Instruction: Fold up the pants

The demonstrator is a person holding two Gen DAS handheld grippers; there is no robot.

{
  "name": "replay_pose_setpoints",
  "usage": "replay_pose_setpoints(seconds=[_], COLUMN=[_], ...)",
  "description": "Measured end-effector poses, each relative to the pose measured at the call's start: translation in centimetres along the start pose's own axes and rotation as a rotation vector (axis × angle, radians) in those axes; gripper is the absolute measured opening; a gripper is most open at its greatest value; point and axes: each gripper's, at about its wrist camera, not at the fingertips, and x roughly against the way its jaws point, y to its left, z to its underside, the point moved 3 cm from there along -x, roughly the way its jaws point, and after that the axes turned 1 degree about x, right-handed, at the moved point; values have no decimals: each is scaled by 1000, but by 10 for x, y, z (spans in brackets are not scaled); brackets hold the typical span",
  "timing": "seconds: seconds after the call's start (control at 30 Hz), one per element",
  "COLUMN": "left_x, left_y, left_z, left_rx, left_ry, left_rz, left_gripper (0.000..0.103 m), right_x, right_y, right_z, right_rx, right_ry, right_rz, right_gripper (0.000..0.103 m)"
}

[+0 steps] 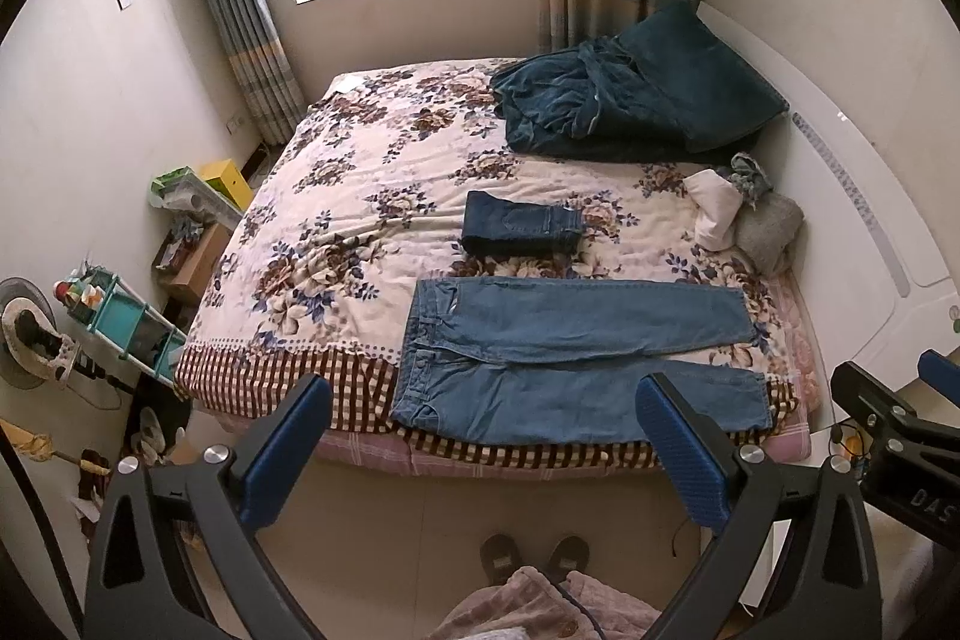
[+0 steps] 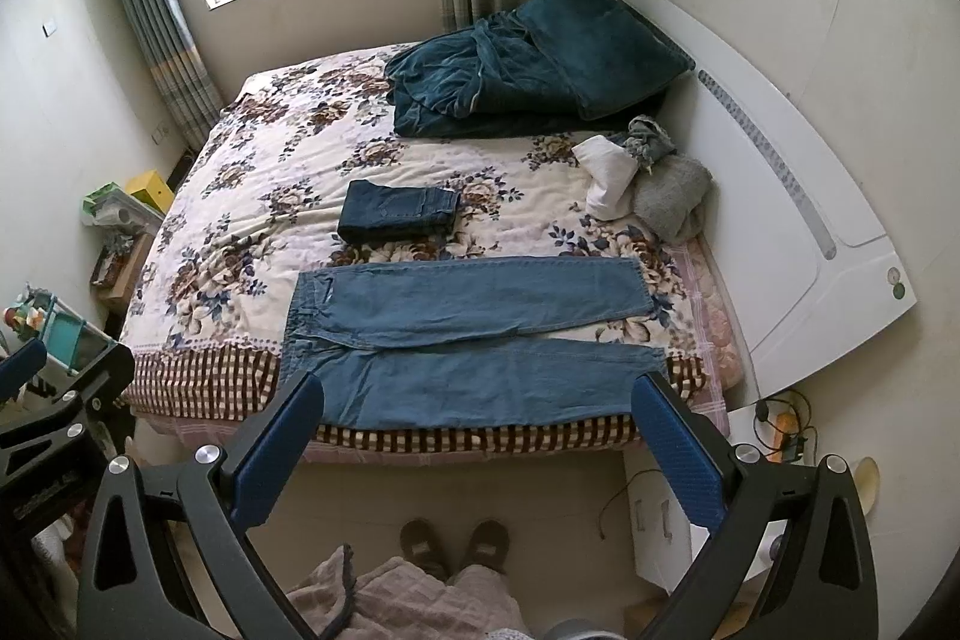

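Light blue jeans [image 1: 570,358] [image 2: 474,346] lie spread flat along the near edge of the bed, waistband to the left, both legs stretched to the right. A darker pair of jeans [image 1: 519,232] [image 2: 396,219], folded into a small block, rests just behind them. My left gripper [image 1: 483,394] hangs open above the floor in front of the bed, nothing between its blue pads. My right gripper [image 2: 477,391] is open too, at the same height, short of the near leg. Its tip shows at the right edge of the left wrist view [image 1: 900,400].
The bed [image 1: 360,196] carries a floral quilt, a teal blanket and pillow [image 1: 636,100] at the back, and a white and grey clothes pile [image 2: 648,190] by the white headboard [image 2: 798,220]. Cluttered shelves [image 1: 126,316] stand left. The person's slippered feet [image 2: 453,538] are on the floor.
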Motion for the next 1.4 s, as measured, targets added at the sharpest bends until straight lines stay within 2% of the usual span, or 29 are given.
replay_pose_setpoints(seconds=[1.4], left_x=[3], left_y=[-7], left_z=[-2], left_rx=[-6], left_ry=[-12], left_rz=[9], left_gripper=[103], right_x=[3], right_y=[1], right_z=[-2], right_rx=[-7], right_ry=[-5], right_rz=[-1], right_gripper=[103])
